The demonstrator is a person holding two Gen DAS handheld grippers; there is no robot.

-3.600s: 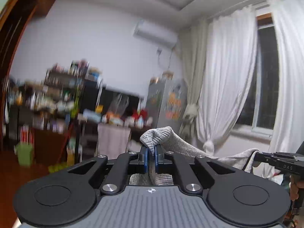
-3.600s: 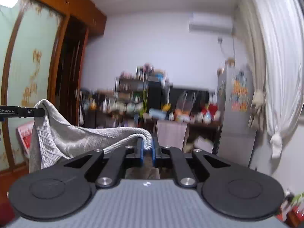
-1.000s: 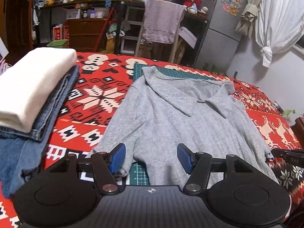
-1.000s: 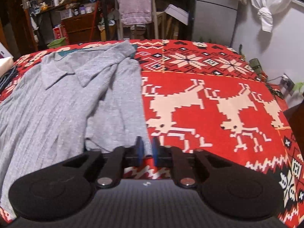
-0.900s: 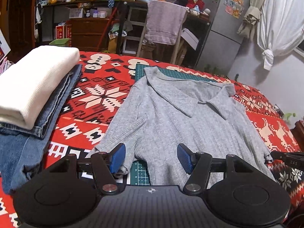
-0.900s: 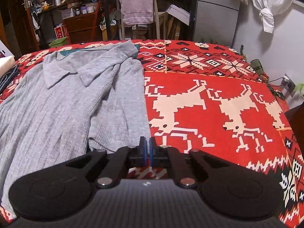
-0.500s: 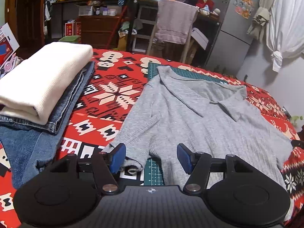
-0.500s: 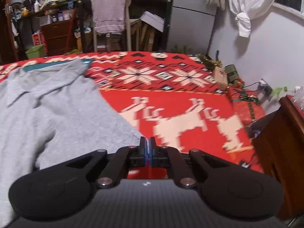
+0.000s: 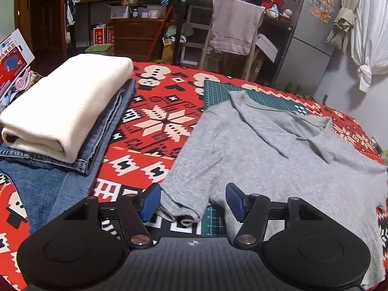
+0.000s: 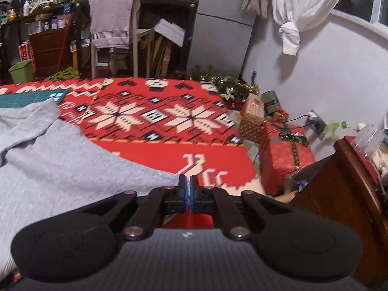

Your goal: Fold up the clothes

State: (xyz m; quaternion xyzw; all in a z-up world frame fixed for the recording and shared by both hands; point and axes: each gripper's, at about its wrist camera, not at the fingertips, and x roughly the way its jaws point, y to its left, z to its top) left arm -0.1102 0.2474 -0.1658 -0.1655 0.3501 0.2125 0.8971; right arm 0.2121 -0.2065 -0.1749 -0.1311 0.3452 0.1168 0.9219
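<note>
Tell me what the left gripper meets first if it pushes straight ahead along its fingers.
Most likely the grey polo sweater: its sleeve cuff already lies between the open left gripper fingers. Depth is uncertain.

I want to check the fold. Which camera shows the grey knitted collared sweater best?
The left wrist view: the grey knitted collared sweater lies spread with collar and one sleeve visible. The right wrist view shows only its edge.

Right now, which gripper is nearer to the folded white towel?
Left. The left gripper hovers right of the folded white towel; the right gripper is at the grey sweater's far side.
</note>
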